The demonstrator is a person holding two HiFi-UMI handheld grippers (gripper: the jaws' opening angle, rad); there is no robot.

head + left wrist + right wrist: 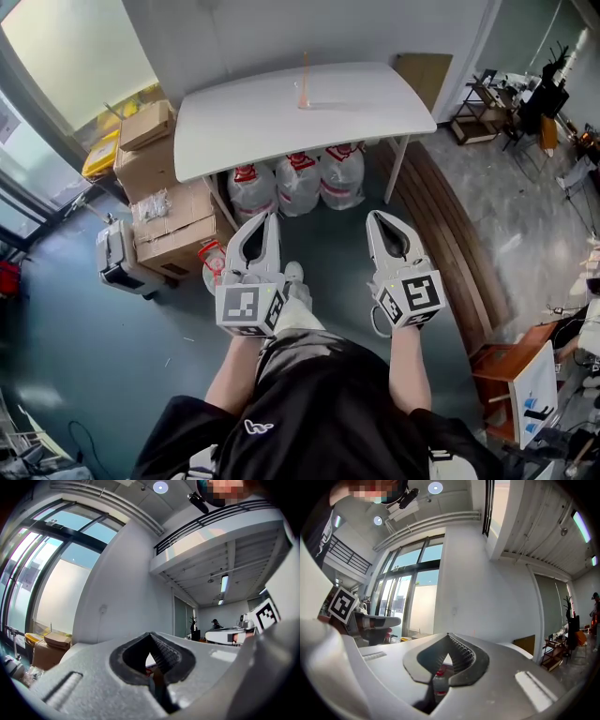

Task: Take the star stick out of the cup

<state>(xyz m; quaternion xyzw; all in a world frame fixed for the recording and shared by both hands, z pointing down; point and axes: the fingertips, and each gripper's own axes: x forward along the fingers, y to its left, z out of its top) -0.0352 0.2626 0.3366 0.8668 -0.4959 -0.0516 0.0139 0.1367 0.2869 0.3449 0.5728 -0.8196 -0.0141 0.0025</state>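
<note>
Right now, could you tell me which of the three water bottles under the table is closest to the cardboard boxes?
The leftmost bottle in the head view; it sits beside the boxes, the other two farther right.

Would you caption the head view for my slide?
Left gripper and right gripper, both shut, face the table with cup and stick.

Worktop (234, 127) showing smooth matt white; cup (303, 95) looking clear plastic; boxes (178, 230) showing plain brown cardboard; floor (75, 347) gleaming, polished grey.
</note>
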